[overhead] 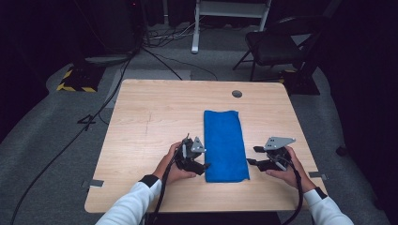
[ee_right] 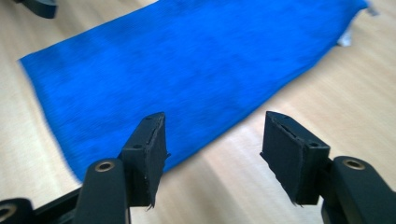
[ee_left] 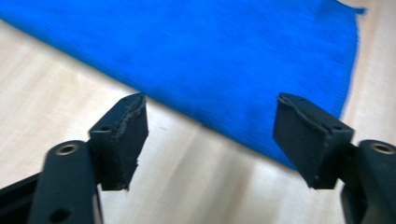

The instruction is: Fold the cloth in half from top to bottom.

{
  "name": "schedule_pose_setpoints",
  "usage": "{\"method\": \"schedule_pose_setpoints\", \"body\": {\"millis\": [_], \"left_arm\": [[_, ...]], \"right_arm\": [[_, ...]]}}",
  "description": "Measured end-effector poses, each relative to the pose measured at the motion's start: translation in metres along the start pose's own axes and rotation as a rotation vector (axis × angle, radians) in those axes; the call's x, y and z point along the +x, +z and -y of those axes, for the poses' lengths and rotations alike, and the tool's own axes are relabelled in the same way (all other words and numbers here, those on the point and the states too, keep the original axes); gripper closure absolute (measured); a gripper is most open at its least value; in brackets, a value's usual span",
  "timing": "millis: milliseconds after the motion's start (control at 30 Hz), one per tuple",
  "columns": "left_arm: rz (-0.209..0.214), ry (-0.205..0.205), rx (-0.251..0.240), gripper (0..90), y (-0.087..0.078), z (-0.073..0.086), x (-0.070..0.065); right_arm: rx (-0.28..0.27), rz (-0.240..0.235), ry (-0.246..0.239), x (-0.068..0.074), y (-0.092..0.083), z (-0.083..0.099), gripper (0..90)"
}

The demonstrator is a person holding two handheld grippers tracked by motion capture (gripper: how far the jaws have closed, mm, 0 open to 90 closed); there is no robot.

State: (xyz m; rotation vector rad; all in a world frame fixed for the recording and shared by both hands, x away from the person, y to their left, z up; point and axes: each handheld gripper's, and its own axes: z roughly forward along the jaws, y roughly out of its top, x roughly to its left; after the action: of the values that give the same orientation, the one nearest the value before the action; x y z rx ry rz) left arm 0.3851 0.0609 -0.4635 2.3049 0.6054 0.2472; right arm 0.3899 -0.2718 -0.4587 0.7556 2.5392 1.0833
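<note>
Both sets of jaws wide and empty beside the folded blue cloth (overhead: pixel 225 144), left gripper (overhead: pixel 201 163) and right gripper (overhead: pixel 254 155) flanking its near end — probably between folds, next up pinching an edge.

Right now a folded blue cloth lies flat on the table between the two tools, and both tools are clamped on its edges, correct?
Not quite. The blue cloth lies flat between them, but the left tool and right tool stand open and clear of it, as both gripper views show.

We see the blue cloth (overhead: pixel 225 144) folded into a long strip, flat, reaching toward the table's (overhead: pixel 150 117) near edge.
</note>
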Motion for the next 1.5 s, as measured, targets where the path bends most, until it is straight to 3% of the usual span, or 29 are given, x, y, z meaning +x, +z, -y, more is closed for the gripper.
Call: {"method": "schedule_pose_setpoints", "body": {"millis": [167,233,367,433,467,533,667,767,900,967,1167,1333,1433,1500], "left_arm": [[-0.047,0.019,-0.015,18.7,0.003,-0.003,0.017],[-0.043,0.015,-0.003,18.0,0.005,-0.004,0.023],[-0.133,-0.005,-0.016,19.8,0.007,-0.009,0.037],[-0.116,-0.042,-0.044,19.8,0.007,-0.013,0.046],[-0.131,-0.042,-0.057,20.2,0.007,-0.014,0.047],[-0.132,-0.050,-0.053,20.6,0.008,-0.019,0.054],[-0.100,-0.113,-0.081,22.8,0.010,-0.026,0.069],[-0.105,-0.138,-0.090,23.2,0.013,-0.031,0.078],[-0.116,-0.160,-0.072,23.5,0.022,-0.040,0.088],[-0.132,-0.157,-0.070,23.5,0.028,-0.045,0.093],[-0.156,-0.205,-0.043,25.2,0.047,-0.058,0.107],[-0.214,-0.219,0.002,25.8,0.061,-0.061,0.114],[-0.226,-0.242,0.016,25.6,0.067,-0.060,0.120],[-0.241,-0.253,0.018,29.9,0.069,-0.061,0.123]], "right_arm": [[-0.022,0.044,0.009,-0.014,-0.001,-0.005,39.7],[-0.025,0.055,0.018,-0.020,0.001,-0.007,40.0],[-0.027,0.070,0.035,-0.027,0.007,-0.012,41.2],[-0.030,0.085,0.038,-0.030,0.009,-0.016,41.8],[-0.035,0.097,0.042,-0.032,0.010,-0.018,42.5],[-0.033,0.099,0.055,-0.036,0.014,-0.022,42.6],[-0.038,0.124,0.079,-0.046,0.024,-0.033,45.4],[-0.049,0.124,0.108,-0.055,0.033,-0.042,45.9],[-0.044,0.143,0.149,-0.068,0.046,-0.053,46.9],[-0.039,0.158,0.151,-0.072,0.052,-0.058,47.3],[-0.022,0.175,0.146,-0.080,0.072,-0.074,47.9],[0.005,0.186,0.153,-0.085,0.087,-0.084,47.3],[0.017,0.181,0.168,-0.088,0.095,-0.085,46.1],[0.025,0.179,0.186,-0.090,0.100,-0.085,46.1]]}}
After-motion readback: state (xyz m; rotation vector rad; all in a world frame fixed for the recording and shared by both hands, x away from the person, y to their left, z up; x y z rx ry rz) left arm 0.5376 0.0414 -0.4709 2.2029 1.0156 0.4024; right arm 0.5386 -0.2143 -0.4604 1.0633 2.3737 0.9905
